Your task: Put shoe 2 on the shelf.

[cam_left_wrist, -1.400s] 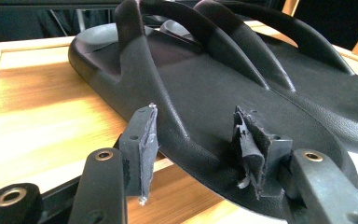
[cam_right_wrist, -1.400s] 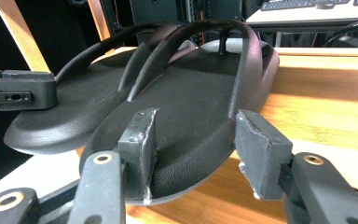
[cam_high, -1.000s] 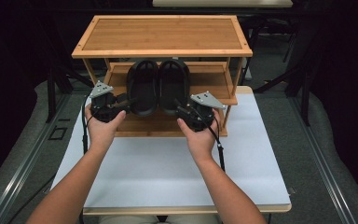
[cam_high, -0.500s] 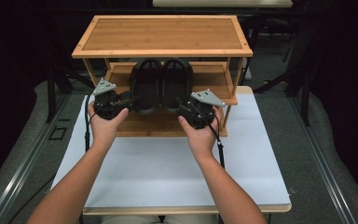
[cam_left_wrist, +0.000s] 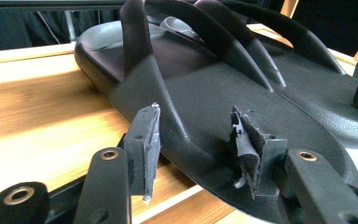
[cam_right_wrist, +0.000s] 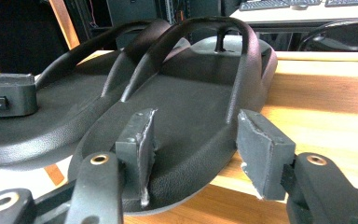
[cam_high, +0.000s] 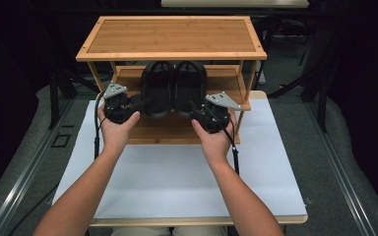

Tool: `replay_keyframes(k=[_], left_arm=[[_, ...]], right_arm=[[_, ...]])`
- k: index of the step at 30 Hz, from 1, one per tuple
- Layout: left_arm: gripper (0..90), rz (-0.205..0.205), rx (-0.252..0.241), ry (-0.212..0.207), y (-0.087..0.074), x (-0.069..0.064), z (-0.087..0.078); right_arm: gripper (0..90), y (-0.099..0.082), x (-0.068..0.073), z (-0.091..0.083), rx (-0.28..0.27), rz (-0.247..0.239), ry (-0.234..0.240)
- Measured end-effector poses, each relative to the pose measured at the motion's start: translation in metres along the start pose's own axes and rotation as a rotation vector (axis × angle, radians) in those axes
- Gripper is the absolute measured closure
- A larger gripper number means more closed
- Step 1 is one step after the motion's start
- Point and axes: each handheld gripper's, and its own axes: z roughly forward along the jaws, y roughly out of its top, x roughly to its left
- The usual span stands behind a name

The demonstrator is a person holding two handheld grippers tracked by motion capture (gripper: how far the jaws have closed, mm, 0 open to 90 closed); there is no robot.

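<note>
No brand, label or writing can be read on any thing here.

The two black sandals lie side by side, touching, on the middle shelf (cam_high: 226, 78) of a wooden rack (cam_high: 172, 37). The rack stands at the far edge of a white table (cam_high: 177, 177). Both sandals are of matte black rubber with a fine grained footbed and a thick arched strap with a toe post. Their toes point away from the person, and their heels hang a little over the front edge of the shelf.

The left sandal (cam_high: 157, 91) has its heel at the left gripper (cam_high: 137, 104). In the left gripper view, the heel (cam_left_wrist: 205, 116) lies between the two jaws. One pad (cam_left_wrist: 144, 140) stands at the outer rim and the other pad (cam_left_wrist: 247, 144), which is torn, stands over the footbed. The jaws are apart, and they have just been closing a little. The pads do not seem to press on the sandal.

The right sandal (cam_high: 189, 88) has its heel at the right gripper (cam_high: 197, 110). In the right gripper view, the heel (cam_right_wrist: 186, 126) sits between the wide-apart jaws. One pad (cam_right_wrist: 137, 135) is over the footbed and the other pad (cam_right_wrist: 263, 149) is just beside the outer rim, with a small gap.

Each gripper is held in a hand, the left hand (cam_high: 115, 130) and the right hand (cam_high: 215, 140), in front of the rack.
</note>
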Motion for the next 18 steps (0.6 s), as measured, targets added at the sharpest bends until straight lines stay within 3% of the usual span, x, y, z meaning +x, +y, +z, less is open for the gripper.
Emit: replay_keyframes(k=[18], left_arm=[[53.3,-0.007,-0.010,-0.006,0.002,0.001,-0.010]], right_arm=[[46.8,0.005,-0.001,-0.011,-0.004,-0.018,-0.001]])
